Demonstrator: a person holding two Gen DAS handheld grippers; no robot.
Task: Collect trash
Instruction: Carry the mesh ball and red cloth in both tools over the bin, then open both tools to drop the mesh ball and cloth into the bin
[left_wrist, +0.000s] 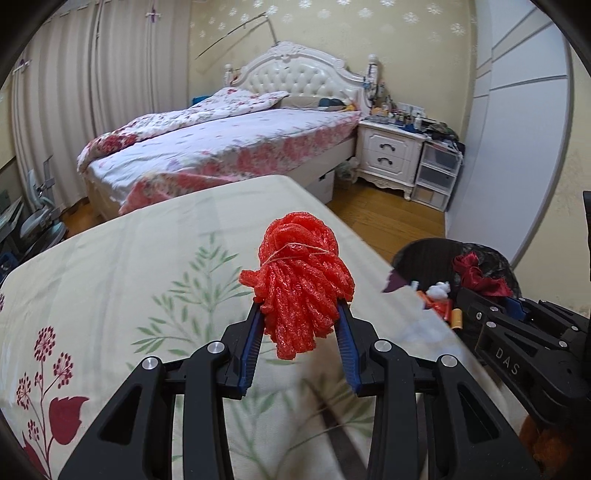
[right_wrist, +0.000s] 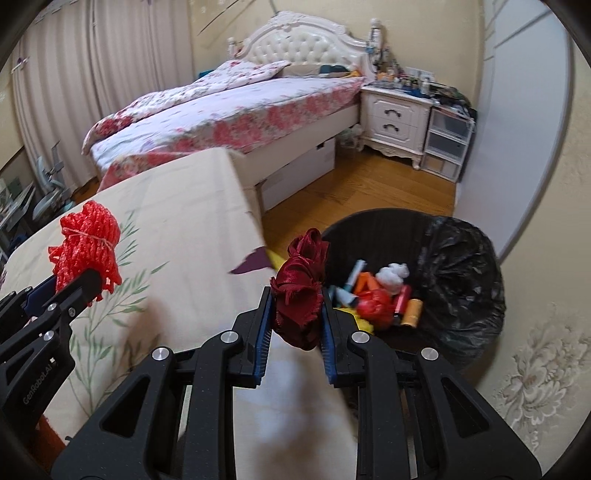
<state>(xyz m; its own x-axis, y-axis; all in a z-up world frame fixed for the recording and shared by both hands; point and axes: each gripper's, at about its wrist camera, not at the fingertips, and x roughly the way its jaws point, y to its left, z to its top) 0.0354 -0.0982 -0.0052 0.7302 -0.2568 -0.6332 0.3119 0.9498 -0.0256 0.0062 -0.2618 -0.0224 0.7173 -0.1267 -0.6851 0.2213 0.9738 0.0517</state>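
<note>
Dark red satin cloth is pinched in the right claw, poised at the near rim of the black-lined bin; carry it out over the opening before letting go, so it lands among the trash already inside. Left claw is clamped on a tied red foam-net bundle, apparently held above the floral-clothed tabletop, awaiting its turn.

Soft, even daylight filters through the curtains on the left. No hard shadows, no glare. Fisheye bends the wardrobe and darkens the corners. The table near the lens smears into blur.
</note>
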